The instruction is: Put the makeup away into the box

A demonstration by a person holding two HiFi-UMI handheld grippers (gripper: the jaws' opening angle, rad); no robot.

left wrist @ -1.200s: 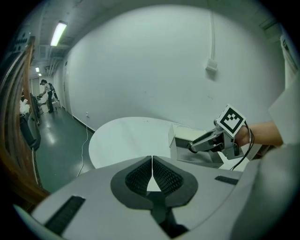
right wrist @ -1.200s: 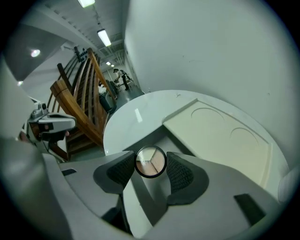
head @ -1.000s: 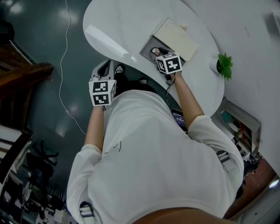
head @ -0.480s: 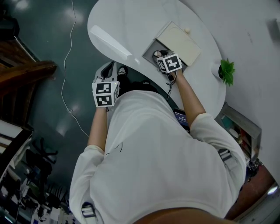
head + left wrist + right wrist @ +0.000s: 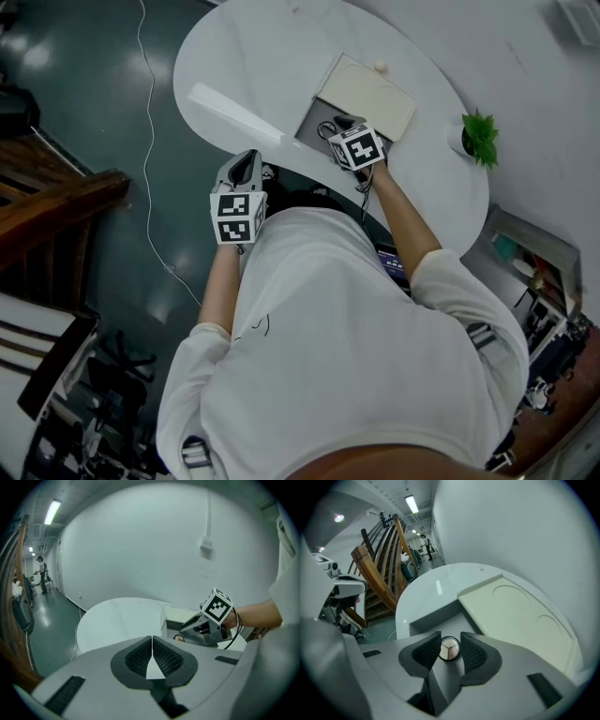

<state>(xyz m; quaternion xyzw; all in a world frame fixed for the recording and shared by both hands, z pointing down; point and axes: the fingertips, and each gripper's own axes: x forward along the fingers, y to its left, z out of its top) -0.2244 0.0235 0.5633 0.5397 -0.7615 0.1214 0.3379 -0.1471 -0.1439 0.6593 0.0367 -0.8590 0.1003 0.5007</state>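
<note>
A grey box (image 5: 312, 120) with its cream lid (image 5: 370, 94) folded back lies on the white table (image 5: 253, 56). My right gripper (image 5: 330, 129) hangs over the box's open part. Its jaws have just been closing, and in the right gripper view the pads press on a small round makeup pot (image 5: 449, 648) with a pale top; the box wall (image 5: 436, 613) and lid (image 5: 520, 616) lie beyond. My left gripper (image 5: 246, 161) hovers at the table's near edge, shut with nothing in it (image 5: 151, 656). From there my right gripper (image 5: 206, 626) shows over the box (image 5: 180, 617).
A small green plant (image 5: 478, 136) in a white pot stands at the table's right end. A small pale ball (image 5: 380, 67) lies just beyond the lid. A white cable (image 5: 150, 141) runs over the dark floor on the left, near wooden stairs (image 5: 56, 197).
My left gripper has moved up towards the table's near edge. My right gripper has stayed over the open box.
</note>
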